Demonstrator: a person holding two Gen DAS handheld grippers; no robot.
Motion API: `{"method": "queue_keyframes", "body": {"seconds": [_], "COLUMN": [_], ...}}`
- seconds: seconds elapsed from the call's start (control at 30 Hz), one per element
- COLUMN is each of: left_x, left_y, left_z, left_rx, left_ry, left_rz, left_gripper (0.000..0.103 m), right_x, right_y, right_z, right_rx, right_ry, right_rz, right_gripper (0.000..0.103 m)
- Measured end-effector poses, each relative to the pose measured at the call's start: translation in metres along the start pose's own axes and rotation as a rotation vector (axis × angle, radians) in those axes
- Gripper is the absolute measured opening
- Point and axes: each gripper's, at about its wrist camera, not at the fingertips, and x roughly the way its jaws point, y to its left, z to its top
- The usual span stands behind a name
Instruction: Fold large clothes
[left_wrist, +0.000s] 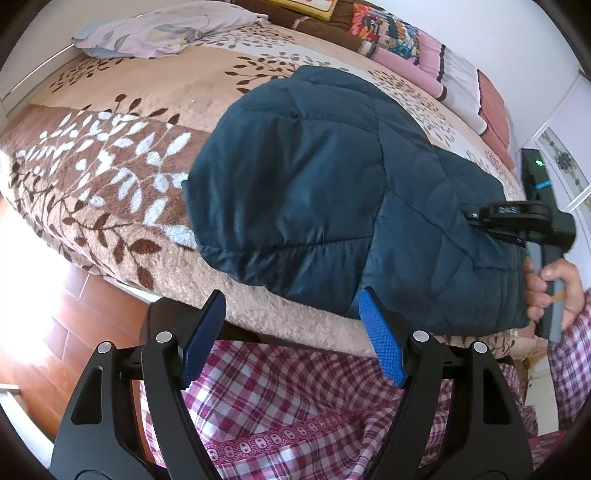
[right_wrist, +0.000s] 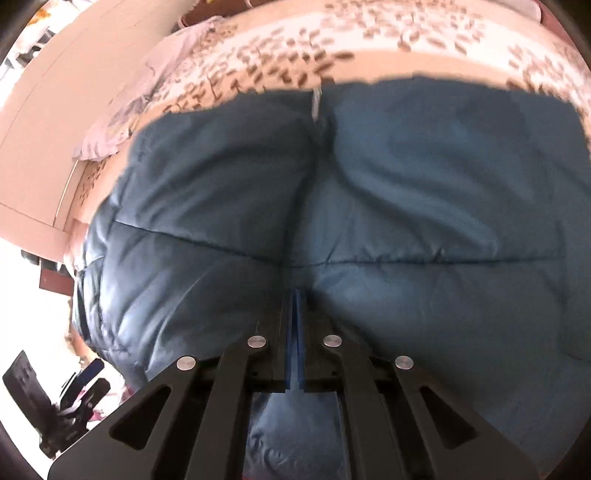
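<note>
A dark teal quilted jacket (left_wrist: 325, 184) lies folded on the bed near its front edge. My left gripper (left_wrist: 291, 306) is open and empty, held just off the bed edge in front of the jacket; its right pad (left_wrist: 382, 339) is close to the jacket's hem. In the left wrist view my right gripper (left_wrist: 476, 218) is on the jacket's right side. In the right wrist view the jacket (right_wrist: 406, 184) fills the frame and my right gripper (right_wrist: 295, 299) is shut, with jacket fabric bunched around its tips.
The bed has a beige and brown leaf-patterned blanket (left_wrist: 122, 162). A lilac pillow (left_wrist: 162, 29) lies at the far left and folded blankets (left_wrist: 454, 74) are stacked along the far right. A wooden floor (left_wrist: 40, 332) lies to the left. The person's checked clothing (left_wrist: 295, 398) is below.
</note>
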Motion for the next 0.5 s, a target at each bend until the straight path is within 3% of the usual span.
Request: {"method": "queue_keyframes", "body": {"seconds": [0.13, 0.5], "left_x": [0.0, 0.01], "left_y": [0.003, 0.03], "left_z": [-0.004, -0.002], "left_rx": [-0.003, -0.166], "left_ry": [0.0, 0.023], "left_rz": [0.004, -0.07], "left_gripper": [0.078, 0.084], "right_x": [0.018, 0.029], "right_y": [-0.002, 0.008], "right_z": [0.003, -0.003], "right_rx": [-0.015, -0.053], "right_ry": [0.033, 0.022], "right_rz": [-0.019, -0.078], "right_gripper": [0.0, 0.0]}}
